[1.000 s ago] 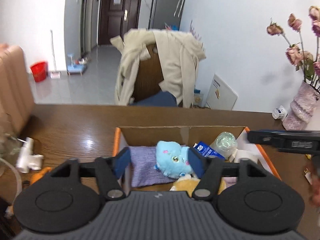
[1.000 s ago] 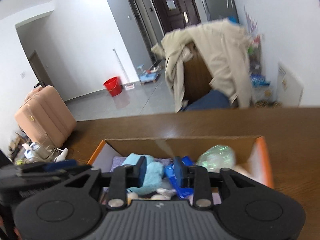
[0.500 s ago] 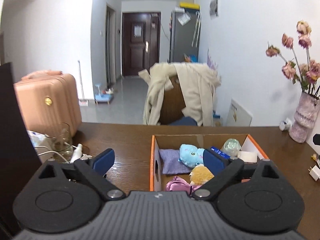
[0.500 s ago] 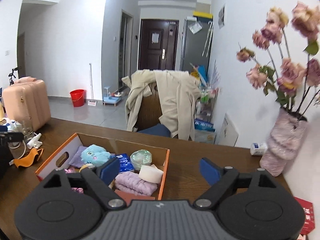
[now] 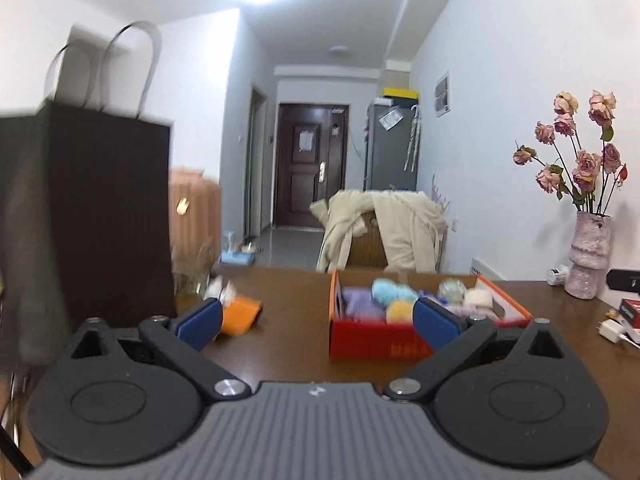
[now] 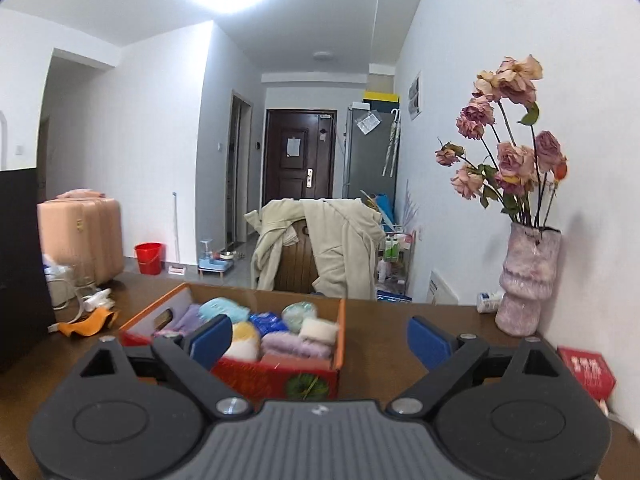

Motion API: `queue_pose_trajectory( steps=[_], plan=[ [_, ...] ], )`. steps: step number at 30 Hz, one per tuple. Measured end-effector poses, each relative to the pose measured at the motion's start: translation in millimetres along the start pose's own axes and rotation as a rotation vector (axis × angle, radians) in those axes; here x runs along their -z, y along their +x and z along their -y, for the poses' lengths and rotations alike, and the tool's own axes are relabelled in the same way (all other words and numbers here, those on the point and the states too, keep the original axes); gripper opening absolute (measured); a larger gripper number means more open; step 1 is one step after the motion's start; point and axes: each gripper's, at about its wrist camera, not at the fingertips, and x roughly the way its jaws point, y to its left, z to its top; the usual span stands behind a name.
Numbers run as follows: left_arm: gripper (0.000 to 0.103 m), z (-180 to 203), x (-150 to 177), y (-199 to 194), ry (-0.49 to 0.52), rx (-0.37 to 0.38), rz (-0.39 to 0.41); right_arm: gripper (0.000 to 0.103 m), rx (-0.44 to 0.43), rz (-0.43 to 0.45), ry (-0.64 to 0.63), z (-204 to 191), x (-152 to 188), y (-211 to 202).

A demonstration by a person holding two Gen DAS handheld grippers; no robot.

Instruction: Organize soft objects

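Observation:
An orange cardboard box (image 5: 372,344) stands on the brown table (image 5: 288,320), filled with soft things: a light blue plush (image 5: 390,291), a yellow plush ball (image 5: 400,311), lilac cloth (image 5: 358,300) and a white pad (image 5: 478,298). My left gripper (image 5: 318,320) hangs short of the box, jaws opening wide, nothing between them. In the right wrist view the box (image 6: 280,376) lies ahead to the left with the blue plush (image 6: 224,309), lilac cloth (image 6: 296,346) and white pad (image 6: 320,330) showing. My right gripper (image 6: 320,340) is also opening and holds nothing.
A tall dark paper bag (image 5: 88,208) stands at the table's left, with an orange item (image 5: 240,314) and cables beside it. A vase of dried roses (image 6: 528,280), a red box (image 6: 586,372) and a white charger (image 5: 610,330) sit at the right. Behind the table is a chair draped with a coat (image 6: 320,244).
Both grippers have drawn back out of the box, which now sits farther off. Both pairs of jaws have spread wide, and the views have tilted up toward the room.

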Motion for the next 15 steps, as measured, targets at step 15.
queue_pose_trajectory(
  steps=[15],
  plan=[
    [0.103,8.1,72.9,-99.9,0.089,-0.02,0.024,0.095,-0.016,-0.053,0.027,-73.2,118.7,-141.7]
  ],
)
